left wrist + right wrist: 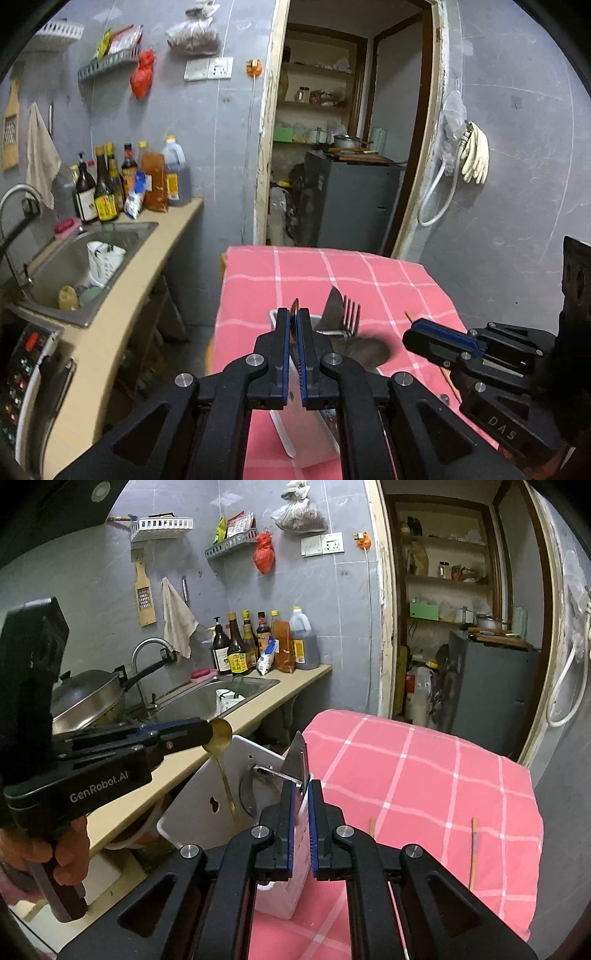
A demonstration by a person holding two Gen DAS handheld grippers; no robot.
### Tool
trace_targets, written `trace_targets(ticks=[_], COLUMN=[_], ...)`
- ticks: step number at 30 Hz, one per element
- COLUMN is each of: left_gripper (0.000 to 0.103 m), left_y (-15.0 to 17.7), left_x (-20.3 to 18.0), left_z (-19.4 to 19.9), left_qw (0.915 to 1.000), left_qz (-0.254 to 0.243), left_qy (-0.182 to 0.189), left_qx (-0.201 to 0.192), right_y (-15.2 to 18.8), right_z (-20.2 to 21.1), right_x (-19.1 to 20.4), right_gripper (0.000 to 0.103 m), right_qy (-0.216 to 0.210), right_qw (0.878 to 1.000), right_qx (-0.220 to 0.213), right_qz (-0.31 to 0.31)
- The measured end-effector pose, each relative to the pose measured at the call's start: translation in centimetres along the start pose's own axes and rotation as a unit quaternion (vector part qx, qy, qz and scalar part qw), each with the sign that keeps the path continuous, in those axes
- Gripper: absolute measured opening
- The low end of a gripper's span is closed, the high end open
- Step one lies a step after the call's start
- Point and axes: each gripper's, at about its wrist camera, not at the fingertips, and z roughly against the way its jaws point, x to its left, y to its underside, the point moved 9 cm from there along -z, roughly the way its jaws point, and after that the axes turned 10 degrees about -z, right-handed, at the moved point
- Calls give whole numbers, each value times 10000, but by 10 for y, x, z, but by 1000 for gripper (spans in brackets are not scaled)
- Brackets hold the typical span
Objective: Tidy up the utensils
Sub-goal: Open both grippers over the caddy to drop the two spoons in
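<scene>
Left wrist view: one spoon (294, 305), pinched tight in the left claw (294, 314) at centre frame, over one white holder (288, 424) that has one knife (332, 306) and one fork (351, 314) sticking up. One chopstick (452, 386) shows lower right by the right claw (412, 328). Pink checked cloth (295, 273), grey tiled wall, sink (122, 225) on the left, doorway behind. Right wrist view: the right claw, bottom centre, is pressed nearly together with nothing visibly in it. Two chopsticks (371, 827) (472, 849) lie on the cloth to its right. On the left, the spoon stands roughly upright, bowl up at the left claw's tips, handle running down into the holder.
</scene>
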Motion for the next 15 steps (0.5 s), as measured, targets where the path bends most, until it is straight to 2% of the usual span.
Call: trace_targets(ticks=[2, 5, 7, 8, 11, 13, 15], left_gripper=[5, 5, 7, 10, 29, 62, 65], left_y=[4, 6, 6, 6, 3, -1, -6], left_x=[2, 2, 1, 0, -6, -11, -18], left_z=[-1, -1, 0, 1, 5, 11, 17], left_qw=[9999, 9994, 9992, 9992, 9988, 9986, 9982], left_qz=[100, 214, 220, 221, 255, 289, 286], left_qy=[103, 245, 291, 316, 401, 442, 468], left_qx=[90, 116, 136, 139, 75, -66, -236], right_y=[-1, -3, -3, -3, 2, 12, 24], right_z=[0, 6, 14, 18, 31, 42, 50], right_x=[-1, -7, -17, -23, -42, -64, -82], right_gripper=[9, 18, 33, 37, 47, 59, 64], right_qy=[-22, -27, 42, 82, 263, 458, 617], right_qw=[10000, 9997, 9991, 9987, 9972, 9947, 9920], right_qx=[12, -49, -133, -165, -201, -183, -79], right_qz=[-73, -237, -396, -478, -678, -900, -1096])
